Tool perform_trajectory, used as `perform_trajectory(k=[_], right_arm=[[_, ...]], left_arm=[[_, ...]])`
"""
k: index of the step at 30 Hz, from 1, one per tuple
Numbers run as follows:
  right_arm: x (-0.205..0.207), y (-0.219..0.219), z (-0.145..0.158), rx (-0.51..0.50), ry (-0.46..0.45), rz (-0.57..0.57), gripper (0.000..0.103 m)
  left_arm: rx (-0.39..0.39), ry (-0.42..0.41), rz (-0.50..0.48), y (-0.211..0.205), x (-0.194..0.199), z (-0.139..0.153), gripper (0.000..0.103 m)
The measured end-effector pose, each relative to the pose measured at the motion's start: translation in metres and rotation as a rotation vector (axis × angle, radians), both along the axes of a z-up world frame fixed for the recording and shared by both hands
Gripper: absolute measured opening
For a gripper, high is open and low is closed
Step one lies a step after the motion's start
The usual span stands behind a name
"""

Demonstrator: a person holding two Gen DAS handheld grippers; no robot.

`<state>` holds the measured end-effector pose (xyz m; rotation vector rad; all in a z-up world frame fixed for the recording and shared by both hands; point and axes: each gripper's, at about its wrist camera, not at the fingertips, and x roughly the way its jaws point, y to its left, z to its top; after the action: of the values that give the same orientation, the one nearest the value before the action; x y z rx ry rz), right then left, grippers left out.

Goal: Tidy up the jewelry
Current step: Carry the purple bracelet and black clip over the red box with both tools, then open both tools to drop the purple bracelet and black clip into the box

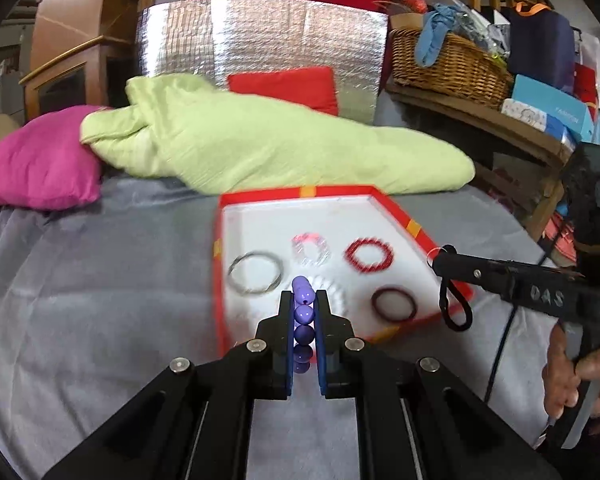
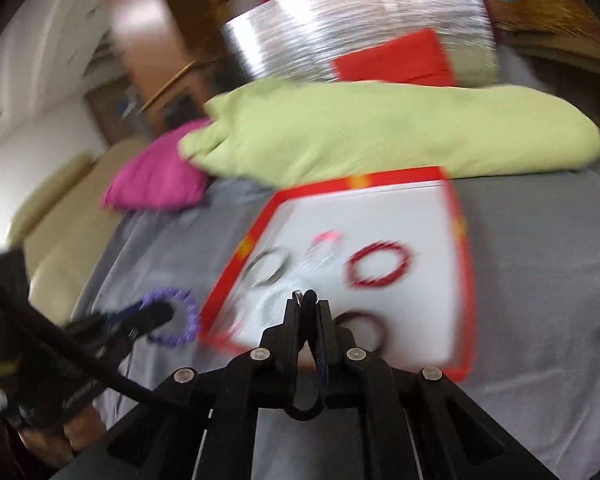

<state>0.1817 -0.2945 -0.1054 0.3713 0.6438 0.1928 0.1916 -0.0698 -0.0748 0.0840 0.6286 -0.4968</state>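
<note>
since my left gripper [image 1: 303, 312] is clenched on the purple bead bracelet [image 1: 303, 320] at lower centre and my right gripper [image 2: 309, 312] pinches a thin black cord [image 2: 306, 408], i judge both light and floppy.

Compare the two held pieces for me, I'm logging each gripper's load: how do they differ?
The left gripper clamps a purple bead bracelet of round beads, while the right gripper pinches a thin black cord with a small metal ring. The bracelet forms a stiff circle; the cord hangs in a limp loop. Both are held above the red tray, not yet laid in it.

Purple bracelet [image 1: 303, 322] — red-rimmed white tray [image 1: 384, 196] — grey sheet [image 1: 100, 280].
</note>
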Motion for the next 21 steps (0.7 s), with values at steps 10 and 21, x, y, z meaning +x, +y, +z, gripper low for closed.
perform_trajectory(k=[10,21], right_arm=[[0.046,-0.033,-0.006,0.057,0.024,-0.109,0.008],[0.108,-0.06,-0.019,-0.053,0.082,-0.192,0.008]], left_arm=[[-0.043,0.048,-0.102,-0.054,0.048,-0.008,0.01],[0.017,0.119,-0.127,-0.082,0.076,-0.037,0.01]])
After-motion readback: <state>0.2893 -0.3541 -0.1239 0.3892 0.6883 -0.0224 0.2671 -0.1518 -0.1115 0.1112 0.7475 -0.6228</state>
